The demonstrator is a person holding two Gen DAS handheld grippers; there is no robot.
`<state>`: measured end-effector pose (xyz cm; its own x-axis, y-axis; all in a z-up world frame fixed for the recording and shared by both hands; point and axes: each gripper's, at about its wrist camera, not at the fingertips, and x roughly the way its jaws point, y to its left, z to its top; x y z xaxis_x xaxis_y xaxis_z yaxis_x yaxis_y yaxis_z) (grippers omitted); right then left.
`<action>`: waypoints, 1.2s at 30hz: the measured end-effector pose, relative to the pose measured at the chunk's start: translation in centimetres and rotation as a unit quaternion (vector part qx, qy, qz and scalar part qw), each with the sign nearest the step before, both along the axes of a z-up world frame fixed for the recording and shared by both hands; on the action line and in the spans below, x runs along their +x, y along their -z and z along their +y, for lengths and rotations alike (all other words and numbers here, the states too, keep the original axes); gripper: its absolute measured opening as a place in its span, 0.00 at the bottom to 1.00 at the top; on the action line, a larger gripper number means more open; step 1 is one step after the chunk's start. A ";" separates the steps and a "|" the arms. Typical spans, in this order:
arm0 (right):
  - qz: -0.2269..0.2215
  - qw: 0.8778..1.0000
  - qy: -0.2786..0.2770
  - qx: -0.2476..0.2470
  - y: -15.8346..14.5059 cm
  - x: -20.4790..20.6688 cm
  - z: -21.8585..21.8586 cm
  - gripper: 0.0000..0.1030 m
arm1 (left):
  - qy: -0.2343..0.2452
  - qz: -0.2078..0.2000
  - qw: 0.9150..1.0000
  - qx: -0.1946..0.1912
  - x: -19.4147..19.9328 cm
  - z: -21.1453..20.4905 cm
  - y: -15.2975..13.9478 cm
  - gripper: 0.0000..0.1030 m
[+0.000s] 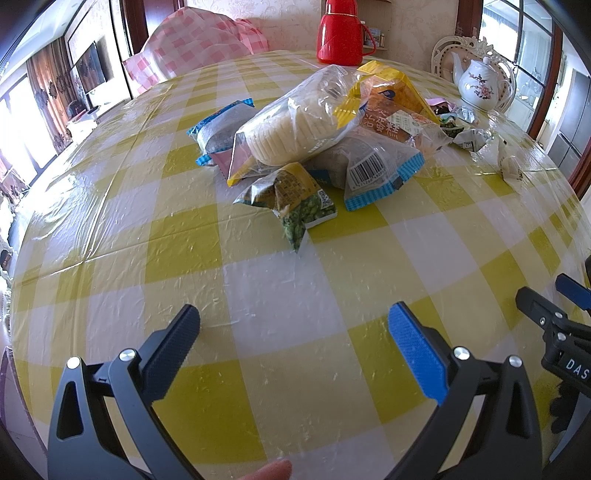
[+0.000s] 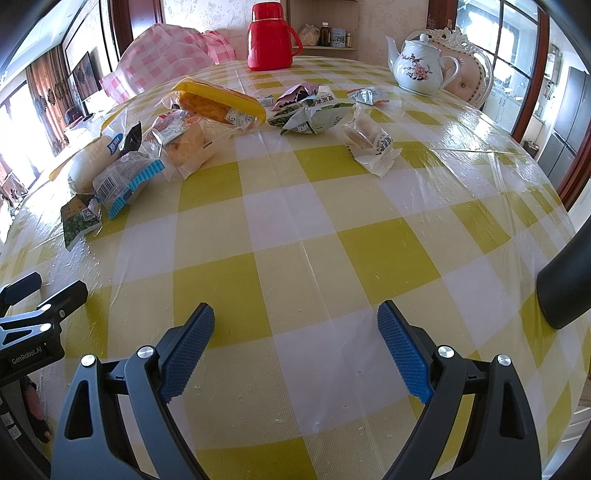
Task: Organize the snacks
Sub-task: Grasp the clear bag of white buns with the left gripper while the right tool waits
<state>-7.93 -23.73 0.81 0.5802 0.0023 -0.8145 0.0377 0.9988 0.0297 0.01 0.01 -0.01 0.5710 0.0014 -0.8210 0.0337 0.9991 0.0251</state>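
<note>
Both the left gripper (image 1: 293,319) and right gripper (image 2: 295,319) hang spread and empty over the table (image 2: 295,236). The snack heap (image 1: 310,140) sits at twelve o'clock, well apart. Risk: tugging the pea packet (image 1: 295,201) from under it could topple the stacked bags, since the film is slippery.

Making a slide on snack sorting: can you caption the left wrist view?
Open left gripper hovers over the checked tablecloth, facing a pile of snack packets with a red thermos behind.
</note>
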 end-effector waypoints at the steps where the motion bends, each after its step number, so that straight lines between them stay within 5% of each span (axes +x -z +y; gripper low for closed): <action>1: 0.000 1.000 0.000 0.000 0.0 0.0 0.0 0.85 | -0.001 0.000 1.000 0.000 0.0 0.0 0.0 0.99; 11: 0.010 1.000 -0.024 0.002 0.1 0.2 -0.2 0.85 | -0.005 0.005 1.000 -0.008 0.1 -0.1 -0.2 0.99; 15: 0.010 0.999 -0.035 0.002 0.1 -0.2 0.0 0.85 | 0.010 0.003 0.997 -0.079 0.7 -0.9 -0.7 0.99; 19: 0.006 0.999 -0.048 0.005 0.0 -0.9 -0.3 0.85 | -0.018 0.000 0.995 -0.098 2.9 -2.0 -1.4 0.99; 22: 0.000 0.998 -0.054 0.018 -0.1 -1.4 -0.6 0.85 | -0.010 -0.016 0.998 -0.053 4.9 -4.6 -2.7 0.99; 24: -0.005 0.998 -0.054 0.037 -0.3 -1.6 -1.2 0.85 | -0.009 -0.061 0.998 -0.035 4.8 -5.4 -5.1 0.99; 28: -0.019 0.995 -0.052 0.081 -0.5 -2.0 -2.4 0.85 | -0.006 -0.119 0.992 -0.051 4.9 -3.5 -9.4 0.99; 36: -0.025 0.993 -0.049 0.102 -0.6 -2.2 -2.8 0.85 | 0.082 -0.059 0.995 -0.008 9.9 -1.1 -8.3 0.99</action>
<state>-10.09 -26.51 1.45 0.6090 0.2227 -0.7613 -0.0662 0.9707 0.2310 9.93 -1.12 8.28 0.6543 -0.1124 -0.7478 0.1937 0.9808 0.0221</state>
